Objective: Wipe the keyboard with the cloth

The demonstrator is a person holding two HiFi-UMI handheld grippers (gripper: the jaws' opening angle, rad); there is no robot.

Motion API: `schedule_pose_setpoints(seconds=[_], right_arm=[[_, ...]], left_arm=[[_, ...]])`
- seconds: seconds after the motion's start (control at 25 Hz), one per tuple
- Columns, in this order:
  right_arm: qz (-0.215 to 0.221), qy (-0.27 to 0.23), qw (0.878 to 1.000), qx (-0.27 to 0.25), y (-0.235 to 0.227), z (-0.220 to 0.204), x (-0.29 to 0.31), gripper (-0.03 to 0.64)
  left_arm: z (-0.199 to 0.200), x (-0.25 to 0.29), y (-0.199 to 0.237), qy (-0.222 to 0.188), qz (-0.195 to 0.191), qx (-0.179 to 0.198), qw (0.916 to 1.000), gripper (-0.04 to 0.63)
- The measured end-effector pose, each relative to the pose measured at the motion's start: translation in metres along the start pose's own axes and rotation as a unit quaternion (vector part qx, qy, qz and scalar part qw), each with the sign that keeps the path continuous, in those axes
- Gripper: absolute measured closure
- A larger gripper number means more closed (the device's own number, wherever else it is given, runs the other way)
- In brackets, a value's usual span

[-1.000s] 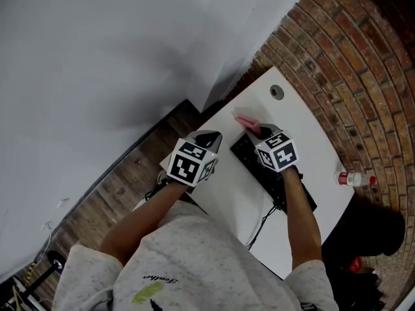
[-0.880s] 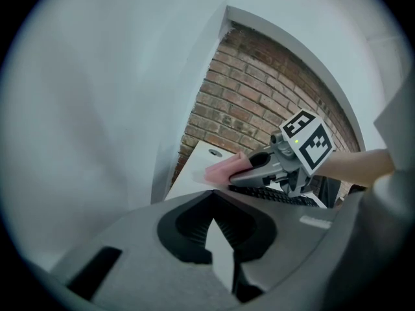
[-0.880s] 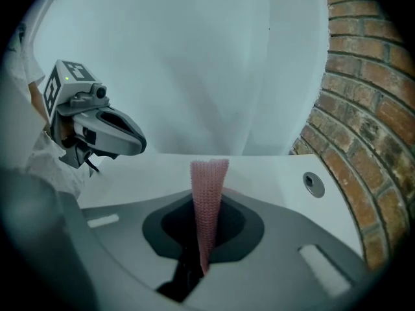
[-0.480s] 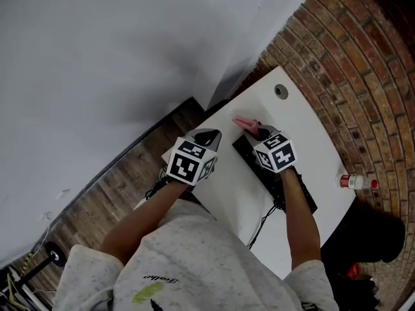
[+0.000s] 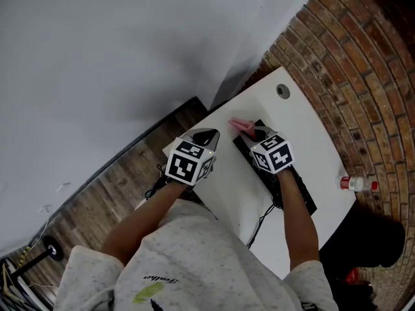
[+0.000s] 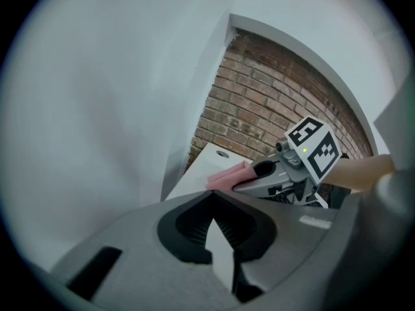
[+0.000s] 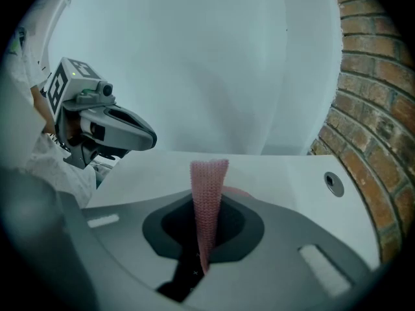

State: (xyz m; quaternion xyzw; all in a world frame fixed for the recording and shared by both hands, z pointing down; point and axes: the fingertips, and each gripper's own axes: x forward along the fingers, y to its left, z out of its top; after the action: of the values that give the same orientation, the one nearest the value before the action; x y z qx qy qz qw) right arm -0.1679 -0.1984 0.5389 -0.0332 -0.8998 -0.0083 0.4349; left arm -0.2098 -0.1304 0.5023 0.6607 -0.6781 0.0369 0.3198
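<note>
A black keyboard (image 5: 299, 192) lies slantwise on the white table (image 5: 305, 128). My right gripper (image 5: 257, 133) is over the keyboard's far end, shut on a pink cloth (image 5: 240, 124) that sticks out past its tip. In the right gripper view the cloth (image 7: 207, 186) stands as a narrow strip pinched between the jaws. My left gripper (image 5: 209, 135) hovers by the table's left edge, apart from the keyboard, shut on nothing. The left gripper view shows the right gripper (image 6: 269, 173) and the cloth (image 6: 227, 175) ahead.
A round cable hole (image 5: 283, 91) sits in the table's far corner. A small bottle with a red cap (image 5: 355, 183) lies at the right edge near the brick wall (image 5: 350, 50). A black cable (image 5: 259, 222) runs off the near edge. Wooden floor (image 5: 117, 186) is on the left.
My right gripper has shifted slightly left along the keyboard's far end with the cloth still in it. The left gripper has barely moved.
</note>
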Motion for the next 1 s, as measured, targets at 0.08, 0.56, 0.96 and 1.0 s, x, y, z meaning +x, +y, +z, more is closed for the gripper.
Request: schedule_pose_setpoints(seconds=[0.08, 0.56, 0.96, 1.0], right_arm=[[0.003, -0.002, 1.0, -0.003, 0.004, 0.0, 0.0, 0.592], [0.027, -0.011, 0.999, -0.018, 0.023, -0.004, -0.001, 0.592], [0.055, -0.022, 0.998, -0.022, 0.044, -0.005, -0.003, 0.592], [0.058, -0.023, 0.998, -0.024, 0.047, -0.005, -0.004, 0.592]], left_arm=[[-0.002, -0.001, -0.002, 0.0, 0.002, 0.0, 1.0, 0.601], [-0.01, -0.012, -0.014, -0.003, 0.021, 0.003, 0.9998, 0.601], [-0.022, -0.022, -0.023, -0.006, 0.038, -0.004, 0.9992, 0.601], [-0.023, -0.024, -0.024, -0.006, 0.04, -0.005, 0.9992, 0.601]])
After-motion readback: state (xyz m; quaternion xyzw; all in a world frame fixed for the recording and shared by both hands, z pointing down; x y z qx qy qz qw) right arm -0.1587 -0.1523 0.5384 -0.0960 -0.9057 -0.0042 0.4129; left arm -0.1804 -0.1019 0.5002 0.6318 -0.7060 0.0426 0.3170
